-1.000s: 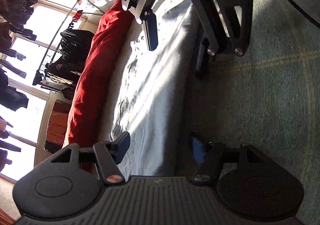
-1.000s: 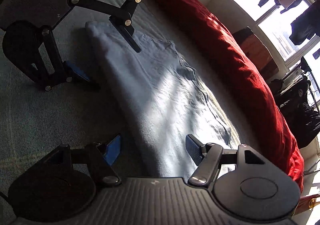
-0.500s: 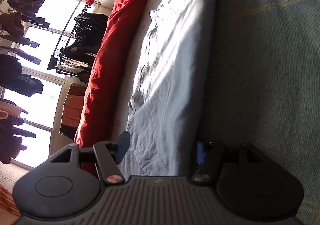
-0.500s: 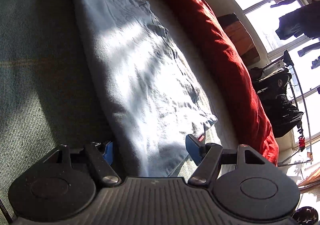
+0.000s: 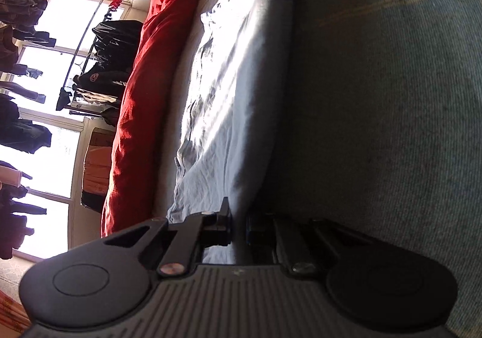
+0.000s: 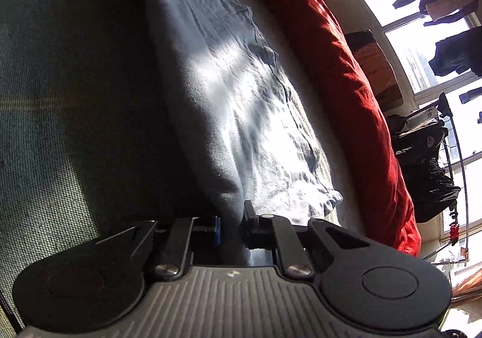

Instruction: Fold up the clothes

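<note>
— On the grey-green bed cover (image 5: 391, 127), where's the garment?
— The pale blue garment (image 5: 235, 91) lies lengthwise beside the red duvet (image 5: 144, 103).
— And the grippers?
— The left gripper (image 5: 238, 226) has just closed on its folded edge at one end; the right gripper (image 6: 231, 228) has just closed on the other end.
</note>
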Motion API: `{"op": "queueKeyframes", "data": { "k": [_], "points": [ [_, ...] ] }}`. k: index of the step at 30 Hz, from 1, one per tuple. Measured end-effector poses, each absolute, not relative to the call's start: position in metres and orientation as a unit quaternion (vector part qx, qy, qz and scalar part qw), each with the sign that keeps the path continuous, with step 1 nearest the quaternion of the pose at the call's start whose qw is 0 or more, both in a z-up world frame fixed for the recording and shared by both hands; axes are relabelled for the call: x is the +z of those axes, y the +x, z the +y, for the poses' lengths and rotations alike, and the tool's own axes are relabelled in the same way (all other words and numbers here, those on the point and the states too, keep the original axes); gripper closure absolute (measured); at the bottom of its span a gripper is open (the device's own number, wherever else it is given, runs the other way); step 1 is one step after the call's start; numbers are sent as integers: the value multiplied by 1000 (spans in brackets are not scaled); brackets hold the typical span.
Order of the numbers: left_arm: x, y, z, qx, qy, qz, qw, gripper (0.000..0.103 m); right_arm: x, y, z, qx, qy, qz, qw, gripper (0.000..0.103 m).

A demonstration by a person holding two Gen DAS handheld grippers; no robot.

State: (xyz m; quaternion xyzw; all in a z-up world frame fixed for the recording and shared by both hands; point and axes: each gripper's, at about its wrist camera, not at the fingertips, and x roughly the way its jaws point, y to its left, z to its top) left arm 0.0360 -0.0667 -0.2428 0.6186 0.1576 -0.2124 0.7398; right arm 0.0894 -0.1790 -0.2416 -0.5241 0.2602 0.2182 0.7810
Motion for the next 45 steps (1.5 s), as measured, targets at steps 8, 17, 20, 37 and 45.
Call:
{"op": "queueKeyframes", "data": {
  "k": [8,17,20,37,45],
  "points": [
    [-216,20,-60,-213,605,163,750,98,-213,82,-182,227,-495,273,793,91],
    [-183,-66,-51,-240,607,174,737,98,-178,14,-181,256,-482,297,783,91],
    [-175,-104,-47,-247,613,176,730,98,-169,-20,-179,270,-477,309,777,91],
    [-192,-221,-40,-277,581,230,730,88,-189,-134,-170,278,-460,350,767,89],
    [-159,-235,-9,-302,508,284,756,88,-171,-162,-206,305,-367,395,785,79]
  ]
}}
